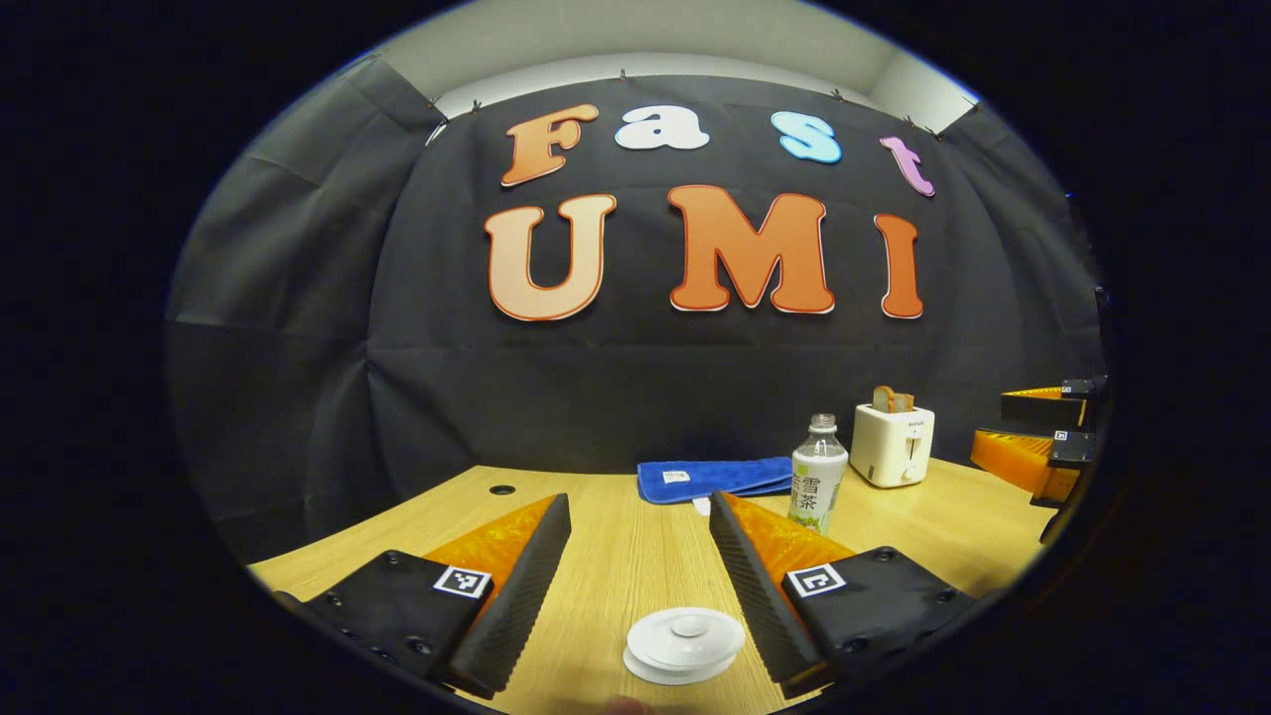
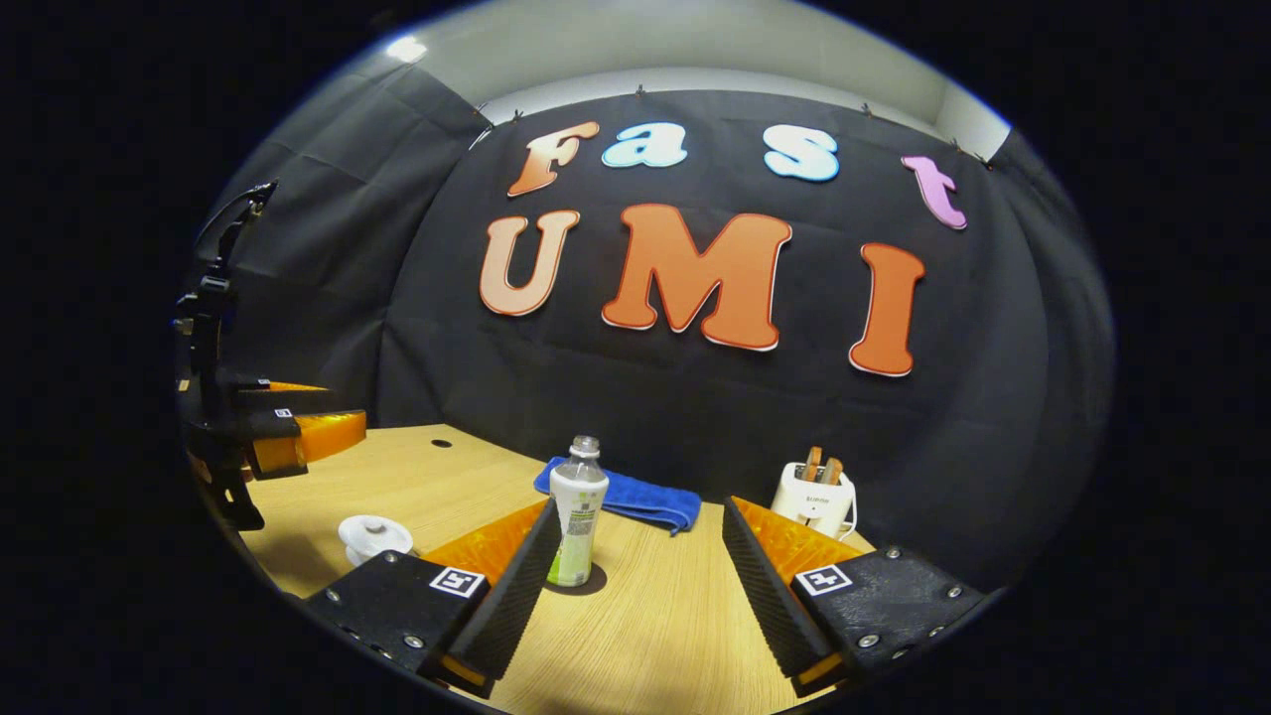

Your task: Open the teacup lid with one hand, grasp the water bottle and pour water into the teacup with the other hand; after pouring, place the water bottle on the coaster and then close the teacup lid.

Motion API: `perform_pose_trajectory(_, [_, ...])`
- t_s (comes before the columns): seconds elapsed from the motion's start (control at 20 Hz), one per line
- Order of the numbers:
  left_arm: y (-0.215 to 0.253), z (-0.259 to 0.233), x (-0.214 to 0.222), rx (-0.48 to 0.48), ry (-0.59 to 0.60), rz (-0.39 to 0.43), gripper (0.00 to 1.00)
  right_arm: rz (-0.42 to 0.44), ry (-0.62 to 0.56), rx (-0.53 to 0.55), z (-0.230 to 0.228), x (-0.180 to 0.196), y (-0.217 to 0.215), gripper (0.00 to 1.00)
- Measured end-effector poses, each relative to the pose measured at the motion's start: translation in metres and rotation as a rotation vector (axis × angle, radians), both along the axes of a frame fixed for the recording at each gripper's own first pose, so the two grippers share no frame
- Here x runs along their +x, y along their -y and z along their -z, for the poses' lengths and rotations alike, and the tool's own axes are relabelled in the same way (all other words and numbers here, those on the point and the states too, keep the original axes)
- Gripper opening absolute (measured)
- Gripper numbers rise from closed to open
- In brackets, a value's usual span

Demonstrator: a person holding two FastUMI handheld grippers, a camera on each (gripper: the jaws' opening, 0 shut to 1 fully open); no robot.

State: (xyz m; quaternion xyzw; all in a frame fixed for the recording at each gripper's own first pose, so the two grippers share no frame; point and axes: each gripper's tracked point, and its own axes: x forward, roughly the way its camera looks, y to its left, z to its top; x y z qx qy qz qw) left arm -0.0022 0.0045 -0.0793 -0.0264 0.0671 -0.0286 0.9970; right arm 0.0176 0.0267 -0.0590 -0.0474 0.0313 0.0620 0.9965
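A white teacup with its lid (image 1: 685, 641) on sits on the wooden table, low between the fingers of my left gripper (image 1: 638, 506), which is open and above it without touching. The water bottle (image 1: 817, 477) stands upright farther back, right of that gripper. In the right gripper view the bottle (image 2: 578, 511) stands just ahead of my open right gripper (image 2: 640, 508), close to its left fingertip, on a dark round patch (image 2: 588, 582) that may be a coaster or a shadow. The lidded teacup (image 2: 374, 534) is at the left, below the left gripper (image 2: 298, 432).
A folded blue towel (image 1: 713, 477) lies behind the bottle by the black wall. A white toaster (image 1: 894, 442) with bread slices in it stands at the back right. The right gripper (image 1: 1033, 437) hangs at the far right edge. A small hole (image 1: 502, 490) marks the table's back left.
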Motion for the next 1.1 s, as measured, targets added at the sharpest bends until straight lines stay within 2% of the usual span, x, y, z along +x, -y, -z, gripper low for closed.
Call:
perform_pose_trajectory(0.05, [-0.004,-0.007,-0.002,0.002,0.010,-0.010,0.90,0.000,0.015,-0.005,-0.005,-0.004,-0.003,0.98])
perform_pose_trajectory(0.1, [-0.006,-0.015,-0.004,0.002,0.024,-0.017,0.93,-0.002,0.025,-0.009,-0.010,-0.006,-0.006,0.99])
perform_pose_trajectory(0.25, [-0.012,-0.033,-0.008,0.003,0.055,-0.056,0.90,-0.007,0.042,0.004,-0.019,-0.005,-0.014,1.00])
perform_pose_trajectory(0.3, [-0.010,-0.037,-0.009,-0.002,0.065,-0.052,0.93,-0.007,0.045,0.008,-0.021,-0.006,-0.015,0.99])
perform_pose_trajectory(0.35, [-0.006,-0.042,-0.010,-0.005,0.076,-0.045,0.90,-0.003,0.048,0.013,-0.024,-0.006,-0.015,0.98])
perform_pose_trajectory(0.65, [0.014,-0.052,-0.006,0.002,0.095,-0.001,0.93,0.027,0.060,0.041,-0.029,-0.006,-0.005,0.99])
perform_pose_trajectory(1.1, [0.022,-0.057,-0.005,0.003,0.104,0.035,0.91,0.047,0.052,0.048,-0.026,-0.007,0.002,0.99])
